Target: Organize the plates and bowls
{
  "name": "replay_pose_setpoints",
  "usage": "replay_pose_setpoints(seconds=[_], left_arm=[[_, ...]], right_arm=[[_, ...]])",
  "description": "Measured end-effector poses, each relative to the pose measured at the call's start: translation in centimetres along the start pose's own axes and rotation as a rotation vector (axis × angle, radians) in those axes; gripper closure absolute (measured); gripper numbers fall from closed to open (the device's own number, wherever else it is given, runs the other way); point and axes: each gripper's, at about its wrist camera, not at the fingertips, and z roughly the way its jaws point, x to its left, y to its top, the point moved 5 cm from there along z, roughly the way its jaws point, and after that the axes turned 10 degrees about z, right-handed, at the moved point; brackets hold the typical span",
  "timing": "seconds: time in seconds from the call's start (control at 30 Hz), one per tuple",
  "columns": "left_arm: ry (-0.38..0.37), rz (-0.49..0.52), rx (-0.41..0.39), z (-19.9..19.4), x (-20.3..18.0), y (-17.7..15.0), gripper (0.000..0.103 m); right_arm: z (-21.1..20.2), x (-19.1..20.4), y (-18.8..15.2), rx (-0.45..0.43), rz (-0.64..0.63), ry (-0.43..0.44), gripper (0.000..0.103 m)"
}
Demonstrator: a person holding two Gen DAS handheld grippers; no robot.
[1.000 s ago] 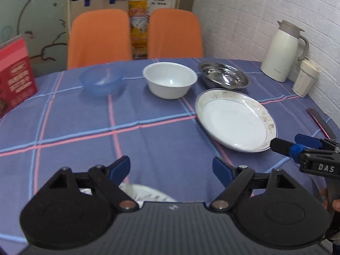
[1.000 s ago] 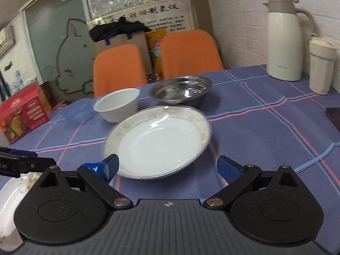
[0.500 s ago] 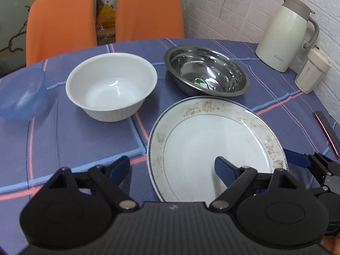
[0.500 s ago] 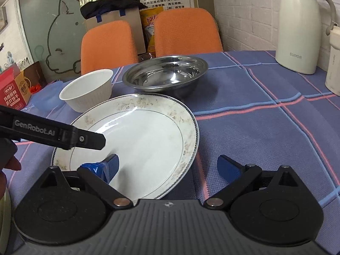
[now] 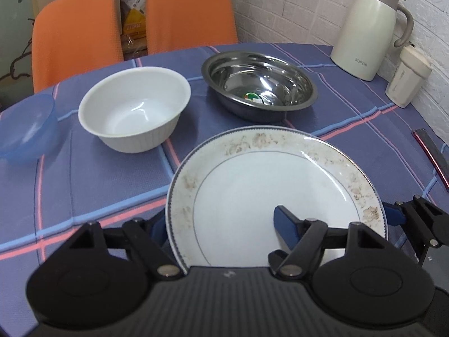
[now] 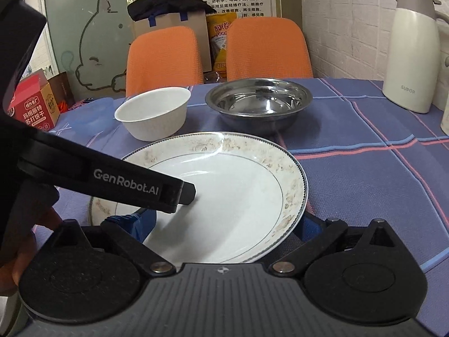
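A white plate with a faded floral rim (image 5: 275,196) (image 6: 224,196) lies on the checked cloth, closest to me. My left gripper (image 5: 221,226) is open across its near left rim, one finger hidden below the rim, the other over the plate's inside. That upper finger (image 6: 126,179) reaches in from the left in the right wrist view. My right gripper (image 6: 224,221) is open at the plate's near right edge, both fingertips partly hidden behind the rim. Beyond stand a white bowl (image 5: 134,109) (image 6: 153,112), a steel bowl (image 5: 258,87) (image 6: 258,104) and a blue bowl (image 5: 25,126).
A cream thermos jug (image 5: 370,28) and a lidded cup (image 5: 407,78) stand by the brick wall at the right. A dark flat red-edged object (image 5: 432,154) lies near the right table edge. Two orange chairs (image 5: 73,33) are behind the table; a red box (image 6: 33,104) sits far left.
Both grippers have moved forward onto the big plate, the left one swinging right from the near table part. Both stayed open. The small plate under the left gripper has left view.
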Motion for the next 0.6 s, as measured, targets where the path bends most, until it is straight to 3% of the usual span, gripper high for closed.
replay_pose_setpoints(seconds=[0.17, 0.33, 0.6], left_arm=[[0.034, 0.009, -0.05, -2.9, 0.0, -0.9, 0.03], [0.081, -0.009, -0.092, -6.9, 0.9, -2.6, 0.03], [0.21, -0.082, -0.15, -14.7, 3.5, -9.0, 0.029]], right_arm=[[-1.7, 2.1, -0.7, -0.042, -0.037, -0.001, 0.014], [-4.4, 5.0, -1.4, -0.075, -0.044, 0.05, 0.014], [-8.0, 11.5, -4.6, -0.091, -0.123, 0.175, 0.014]])
